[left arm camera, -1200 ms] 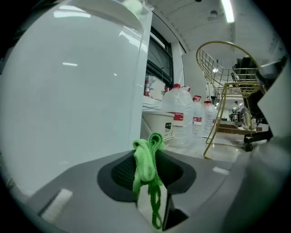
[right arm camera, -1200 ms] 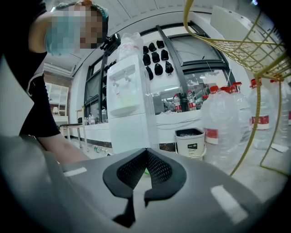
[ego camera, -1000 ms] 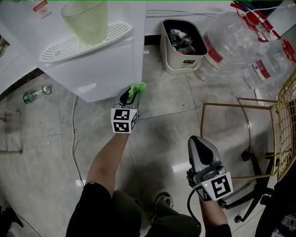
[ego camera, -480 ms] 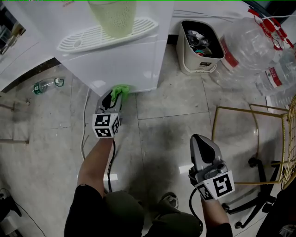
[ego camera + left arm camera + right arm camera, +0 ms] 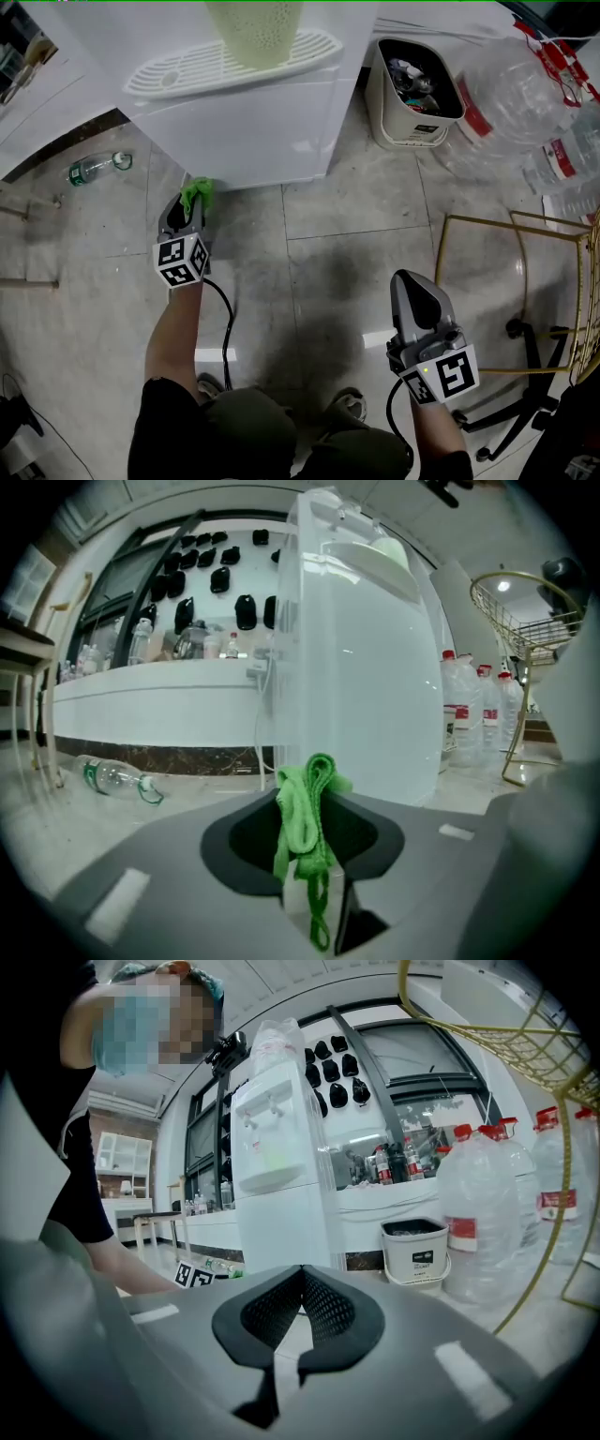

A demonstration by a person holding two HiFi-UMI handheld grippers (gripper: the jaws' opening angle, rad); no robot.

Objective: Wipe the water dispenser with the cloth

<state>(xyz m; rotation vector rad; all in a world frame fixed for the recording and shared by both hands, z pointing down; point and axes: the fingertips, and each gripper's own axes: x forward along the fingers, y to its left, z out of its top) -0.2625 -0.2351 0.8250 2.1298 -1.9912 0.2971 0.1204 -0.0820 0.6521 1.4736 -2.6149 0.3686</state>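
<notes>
Dispenser [image 5: 244,141] stands between bottle [image 5: 96,168] and bin [image 5: 419,117]
Cup [image 5: 255,33] on its tray [image 5: 187,70]; jugs [image 5: 525,103] right of bin; cloth [image 5: 196,194] by its left corner.

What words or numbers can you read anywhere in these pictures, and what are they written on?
No text here can be read.
Water jugs: red labels, print too blurred to read.
Waste bin: dark label, too small to read.
Bottle on the floor: label too small to read.
Marker cubes: black-and-white squares only, no letters.
</notes>
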